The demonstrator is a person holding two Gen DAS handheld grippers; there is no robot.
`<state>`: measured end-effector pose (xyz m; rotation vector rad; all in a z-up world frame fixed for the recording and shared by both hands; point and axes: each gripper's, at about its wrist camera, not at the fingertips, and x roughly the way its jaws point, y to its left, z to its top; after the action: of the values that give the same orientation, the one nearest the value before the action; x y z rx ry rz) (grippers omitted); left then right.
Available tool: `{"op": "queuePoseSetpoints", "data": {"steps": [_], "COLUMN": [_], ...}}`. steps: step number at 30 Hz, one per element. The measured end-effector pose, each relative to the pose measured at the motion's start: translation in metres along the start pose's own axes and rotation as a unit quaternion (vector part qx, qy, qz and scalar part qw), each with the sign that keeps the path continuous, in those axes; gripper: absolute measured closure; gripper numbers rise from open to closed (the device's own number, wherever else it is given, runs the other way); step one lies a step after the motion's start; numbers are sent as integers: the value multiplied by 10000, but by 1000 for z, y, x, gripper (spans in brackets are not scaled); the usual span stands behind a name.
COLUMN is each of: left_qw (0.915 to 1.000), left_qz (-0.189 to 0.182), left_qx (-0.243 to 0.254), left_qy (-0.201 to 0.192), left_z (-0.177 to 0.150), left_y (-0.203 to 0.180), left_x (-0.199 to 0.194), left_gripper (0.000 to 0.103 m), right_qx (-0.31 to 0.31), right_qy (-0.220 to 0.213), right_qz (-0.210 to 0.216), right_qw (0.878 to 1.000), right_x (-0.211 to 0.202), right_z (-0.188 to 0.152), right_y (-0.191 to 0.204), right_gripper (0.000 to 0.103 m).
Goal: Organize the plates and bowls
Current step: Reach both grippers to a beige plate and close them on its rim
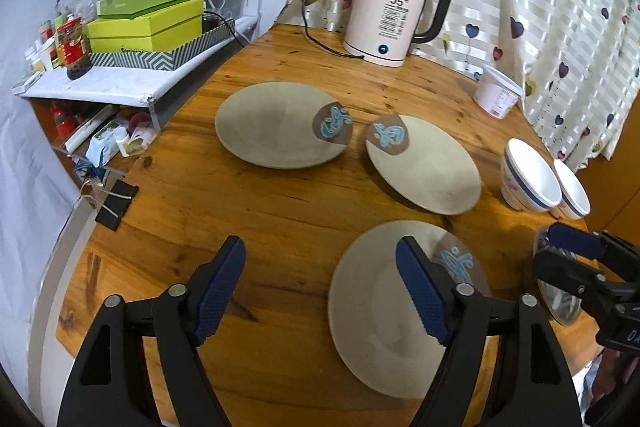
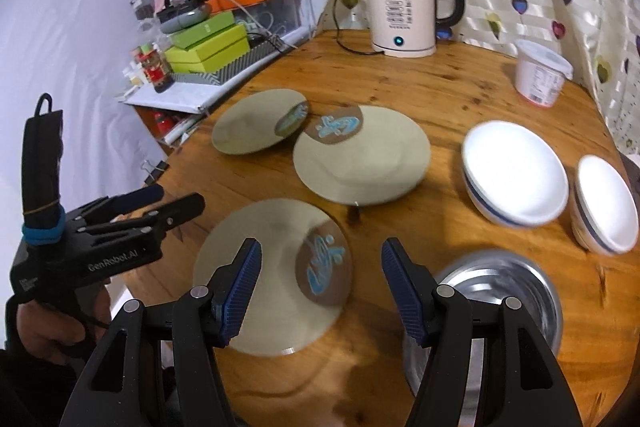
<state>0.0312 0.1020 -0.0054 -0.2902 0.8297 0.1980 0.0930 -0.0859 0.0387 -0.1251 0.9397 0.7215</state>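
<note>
1. One round wooden table (image 2: 460, 95) is carrying everything; it is standing against a heart-print curtain (image 1: 540, 7).
2. One white electric kettle with a black handle (image 2: 402, 15) is sitting at the far edge of the table, cord plugged in.
3. Three round beige plates with a brown-and-blue fish patch are lying flat: the near plate (image 2: 260, 279) is sitting under the right gripper's view, the middle plate (image 2: 360, 163) beyond it, the far-left plate (image 1: 276, 125) just beside the middle one; from the right wrist view their rims look touching or overlapping, from the left wrist view apart.
4. One shiny steel bowl (image 2: 500, 291) is sitting at the near edge, right of the near plate.
5. Two white bowls with a blue band are sitting side by side on the right: the larger (image 2: 516, 173), the smaller (image 2: 606, 203).
6. One white lidded plastic tub (image 2: 540, 71) is standing near the curtain.
7. Two grippers, both empty: left gripper (image 1: 320, 291) is hovering with jaws apart over table and near plate; right gripper (image 2: 320, 291) is hovering with jaws apart above the near plate's fish patch.
</note>
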Motion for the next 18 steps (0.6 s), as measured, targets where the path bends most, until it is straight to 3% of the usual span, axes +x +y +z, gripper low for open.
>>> {"op": "queuePoseSetpoints", "data": {"steps": [18], "left_qw": [9989], "left_qz": [174], "left_qx": [-431], "left_qy": [-37], "left_z": [42], "left_y": [47], "left_x": [38], "left_gripper": [28], "right_qx": [-308], "right_qy": [196], "right_qz": [229], "right_qw": [9991], "right_x": [64], "right_z": [80], "right_y": [19], "right_gripper": [40]}}
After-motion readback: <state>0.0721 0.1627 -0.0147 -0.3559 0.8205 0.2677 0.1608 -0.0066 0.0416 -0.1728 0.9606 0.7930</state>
